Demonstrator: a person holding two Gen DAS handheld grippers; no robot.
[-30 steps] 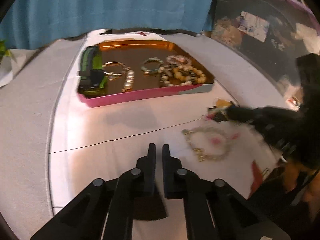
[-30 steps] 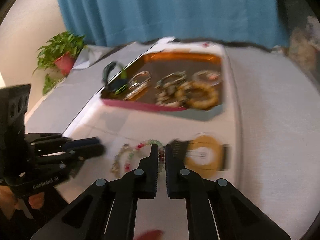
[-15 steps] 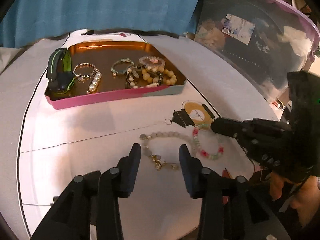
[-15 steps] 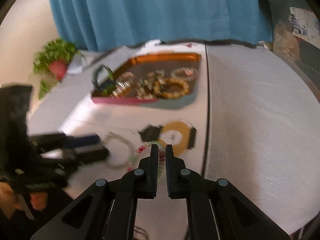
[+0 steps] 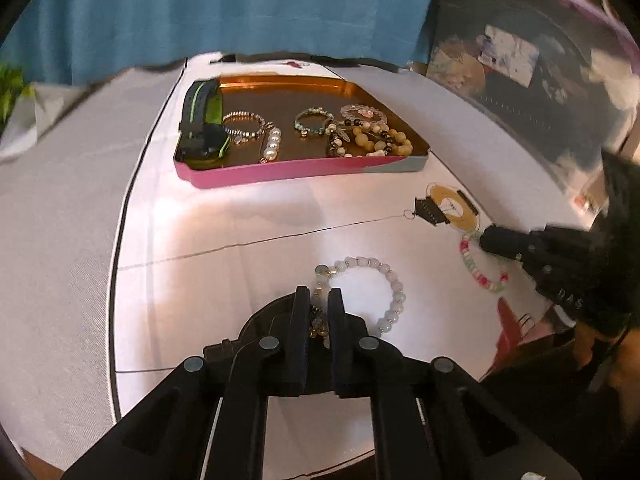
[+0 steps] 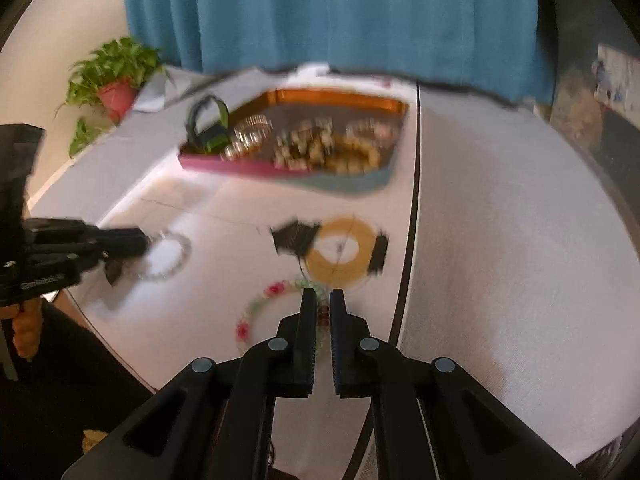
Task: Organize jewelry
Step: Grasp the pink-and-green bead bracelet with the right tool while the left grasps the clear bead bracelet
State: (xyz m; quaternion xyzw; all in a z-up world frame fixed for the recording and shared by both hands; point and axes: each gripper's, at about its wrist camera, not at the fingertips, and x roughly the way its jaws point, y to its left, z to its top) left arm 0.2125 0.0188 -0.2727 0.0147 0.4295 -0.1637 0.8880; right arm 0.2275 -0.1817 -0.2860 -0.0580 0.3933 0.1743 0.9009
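Observation:
A pink-sided tray with a gold floor holds several bracelets and a black-and-green watch. It also shows blurred in the right wrist view. My left gripper is shut on the charm end of a pale bead bracelet that lies on the white cloth. My right gripper is shut on a pink-and-green bead bracelet, which also shows in the left wrist view. Each gripper appears in the other's view: the right one, the left one.
A printed yellow ring with black tabs marks the cloth between the tray and the bracelets. A potted plant stands at the far left. A blue curtain hangs behind. The table edge runs close below both grippers.
My left gripper was open half a second ago and has closed on the pale bracelet's charm end. My right gripper has moved forward onto the pink-and-green bracelet.

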